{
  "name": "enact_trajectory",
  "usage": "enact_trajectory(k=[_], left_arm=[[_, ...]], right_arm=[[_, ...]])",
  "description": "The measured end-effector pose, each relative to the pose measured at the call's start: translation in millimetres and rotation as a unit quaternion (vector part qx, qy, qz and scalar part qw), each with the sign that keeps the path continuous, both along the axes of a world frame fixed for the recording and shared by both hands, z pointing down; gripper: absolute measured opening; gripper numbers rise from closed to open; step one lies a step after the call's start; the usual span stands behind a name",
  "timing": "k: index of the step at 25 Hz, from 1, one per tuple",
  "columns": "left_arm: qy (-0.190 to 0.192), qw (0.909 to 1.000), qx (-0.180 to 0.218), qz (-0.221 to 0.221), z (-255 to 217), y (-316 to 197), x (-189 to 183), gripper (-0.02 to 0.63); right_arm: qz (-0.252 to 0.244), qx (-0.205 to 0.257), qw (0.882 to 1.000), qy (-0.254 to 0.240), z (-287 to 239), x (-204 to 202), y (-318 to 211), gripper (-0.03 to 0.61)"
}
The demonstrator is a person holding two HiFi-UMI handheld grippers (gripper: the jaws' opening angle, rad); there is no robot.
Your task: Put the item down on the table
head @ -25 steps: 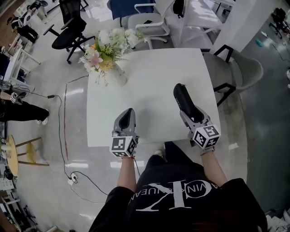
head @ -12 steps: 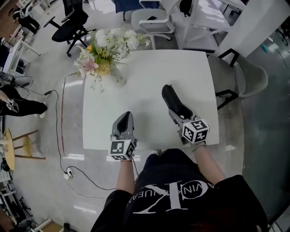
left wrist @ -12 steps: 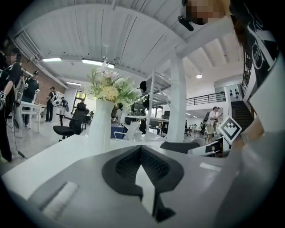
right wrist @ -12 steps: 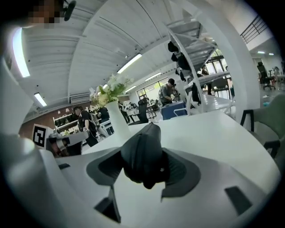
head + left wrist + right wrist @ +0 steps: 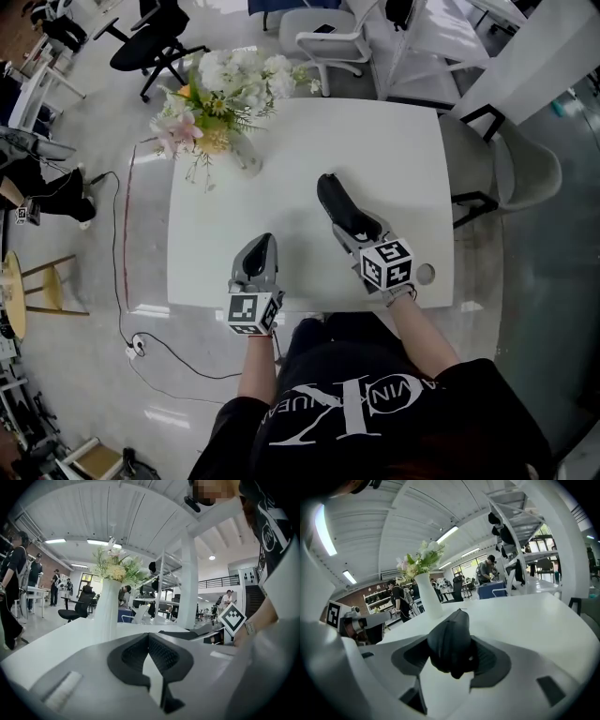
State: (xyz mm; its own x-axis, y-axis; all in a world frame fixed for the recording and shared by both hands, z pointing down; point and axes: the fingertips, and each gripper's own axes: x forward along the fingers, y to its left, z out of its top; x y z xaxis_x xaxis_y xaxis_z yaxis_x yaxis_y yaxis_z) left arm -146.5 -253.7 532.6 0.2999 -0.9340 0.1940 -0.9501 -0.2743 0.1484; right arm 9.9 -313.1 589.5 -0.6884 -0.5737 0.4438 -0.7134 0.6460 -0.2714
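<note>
Right gripper (image 5: 349,223) shifted left toward centre of table (image 5: 403,141) since a second ago, jaws spread wide, clamped on black item (image 5: 336,199) over tabletop. Left gripper (image 5: 264,246) barely moved, jaws together, empty. Item-table contact unclear; item's rear hidden between jaws.

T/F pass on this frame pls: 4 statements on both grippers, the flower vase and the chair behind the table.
1. The right gripper has a black item between its jaws. True.
2. The left gripper is clamped on the vase. False: its jaws are together with nothing between them, and the vase stands apart from it, at the far left of the table.
3. The vase lies tipped over on the table. False: it stands upright with the flowers in it.
4. A white chair stands beyond the table's far edge. True.
</note>
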Motion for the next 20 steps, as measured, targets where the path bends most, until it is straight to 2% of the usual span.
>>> enact_trajectory(k=[7,15,20], left_arm=[[0.0,1.0,-0.004,-0.007,2.0,7.5,-7.7,0.011],[0.011,0.9996,-0.009,-0.023,6.9,13.9,-17.5,0.011],[0.011,0.9995,-0.007,-0.027,4.9,17.0,-19.7,0.011]], right_arm=[[-0.02,-0.009,1.0,0.019,8.2,-12.4,-1.9,0.261],[-0.037,-0.019,0.996,0.072,23.6,-16.1,0.7,0.262],[-0.028,-0.025,0.996,0.079,25.6,-10.9,-0.3,0.264]])
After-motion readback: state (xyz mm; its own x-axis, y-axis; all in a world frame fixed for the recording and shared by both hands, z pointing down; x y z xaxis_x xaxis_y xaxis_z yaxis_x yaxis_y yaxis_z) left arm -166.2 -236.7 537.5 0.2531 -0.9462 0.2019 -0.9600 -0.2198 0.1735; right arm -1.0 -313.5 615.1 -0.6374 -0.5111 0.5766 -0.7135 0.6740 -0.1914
